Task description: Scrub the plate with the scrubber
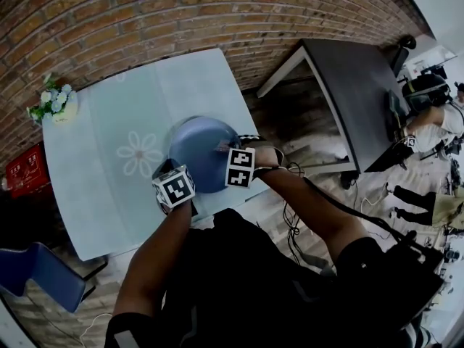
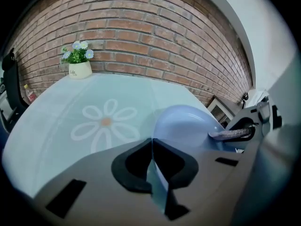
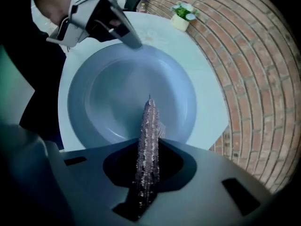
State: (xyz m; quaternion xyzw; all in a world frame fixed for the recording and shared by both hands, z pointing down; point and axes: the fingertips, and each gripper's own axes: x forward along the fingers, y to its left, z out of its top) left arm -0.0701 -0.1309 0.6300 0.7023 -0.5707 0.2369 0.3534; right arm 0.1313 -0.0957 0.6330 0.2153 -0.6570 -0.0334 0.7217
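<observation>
On the table, the plate is set near the front edge. Its rim is clamped by the left gripper, probably for steadiness. The scrubber is pinched edgewise in the right gripper, over the plate's hollow.

In the head view, the plate's near rim is covered by the marker cubes, and the jaws are hidden beneath. The blue chair is cut off at the left edge. The flower pot's print is too small to be read.
</observation>
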